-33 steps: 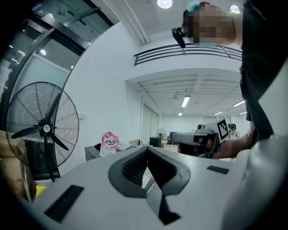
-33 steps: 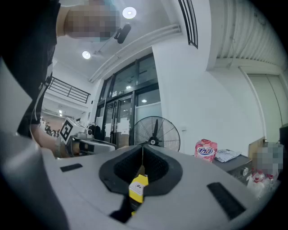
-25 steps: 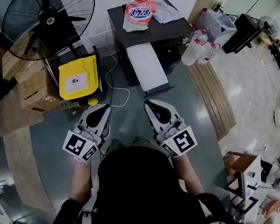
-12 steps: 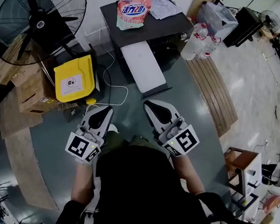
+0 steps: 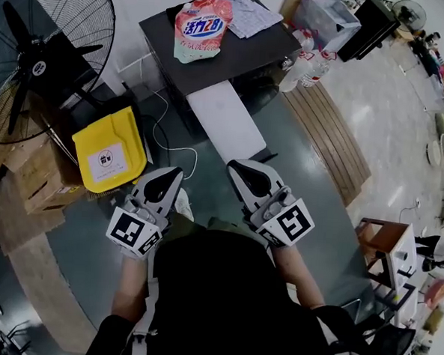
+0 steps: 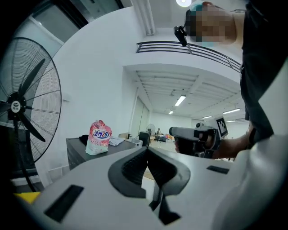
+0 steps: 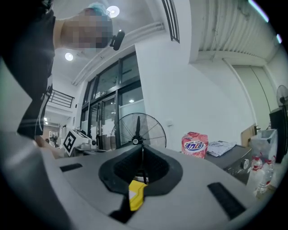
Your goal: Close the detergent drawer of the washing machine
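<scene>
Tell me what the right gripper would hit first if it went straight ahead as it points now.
Probably the standing fan: it sits dead ahead of the right gripper, though depth is unclear.

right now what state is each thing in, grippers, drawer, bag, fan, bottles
left gripper, fingers shut, empty
right gripper, fingers shut, empty
drawer, sticking out of the washer front, not touched
detergent bag, upright on the washer top
fan, standing, blades look still
bottles, upright beside the washer
</scene>
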Motion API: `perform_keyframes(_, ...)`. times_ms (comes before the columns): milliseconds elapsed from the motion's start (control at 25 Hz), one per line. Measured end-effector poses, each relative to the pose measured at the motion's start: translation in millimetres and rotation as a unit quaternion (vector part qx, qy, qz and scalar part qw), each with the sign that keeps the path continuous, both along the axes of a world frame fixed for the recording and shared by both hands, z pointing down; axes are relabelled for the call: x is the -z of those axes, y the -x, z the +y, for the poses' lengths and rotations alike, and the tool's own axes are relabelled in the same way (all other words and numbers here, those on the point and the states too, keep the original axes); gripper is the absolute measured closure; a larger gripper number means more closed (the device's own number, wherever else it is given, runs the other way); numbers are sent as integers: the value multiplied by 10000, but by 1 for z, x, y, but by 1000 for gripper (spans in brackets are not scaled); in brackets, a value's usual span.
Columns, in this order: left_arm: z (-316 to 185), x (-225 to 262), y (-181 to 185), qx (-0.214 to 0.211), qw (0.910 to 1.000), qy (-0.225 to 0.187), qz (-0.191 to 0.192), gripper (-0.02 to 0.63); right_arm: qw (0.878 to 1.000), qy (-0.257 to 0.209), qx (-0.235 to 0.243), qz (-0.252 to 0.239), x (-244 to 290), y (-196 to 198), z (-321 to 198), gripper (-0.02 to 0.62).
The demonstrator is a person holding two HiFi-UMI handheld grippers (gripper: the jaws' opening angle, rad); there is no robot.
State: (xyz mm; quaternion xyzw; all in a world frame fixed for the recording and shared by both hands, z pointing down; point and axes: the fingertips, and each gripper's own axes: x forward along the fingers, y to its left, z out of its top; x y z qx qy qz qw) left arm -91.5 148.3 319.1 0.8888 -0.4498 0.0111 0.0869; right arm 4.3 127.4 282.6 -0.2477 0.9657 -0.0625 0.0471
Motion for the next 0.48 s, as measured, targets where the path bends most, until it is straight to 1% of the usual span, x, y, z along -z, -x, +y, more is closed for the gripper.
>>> perform_keyframes(120,-26,0,23,-264,9996,46,27,595,9996,79,-265,32,1,24,-24,572)
perform_keyframes(240,-49,-5,39,-575,9983,89,-27,595,9980,235,-558,-184,6,42,-46,572)
perform_keyframes(280,-56,-8,44,-670,9977,111,-35,595,9972,270,-674,-167,3,45,-52,572)
perform_keyframes(400,-76,-16,52,-964,9951,197,17,595,9933,390,-1078,149,-17,46,-68,572)
perform_keyframes(480,-86,-21,53,-1190,9925,260,45,595,9894,479,-1347,244,-26,43,-75,572)
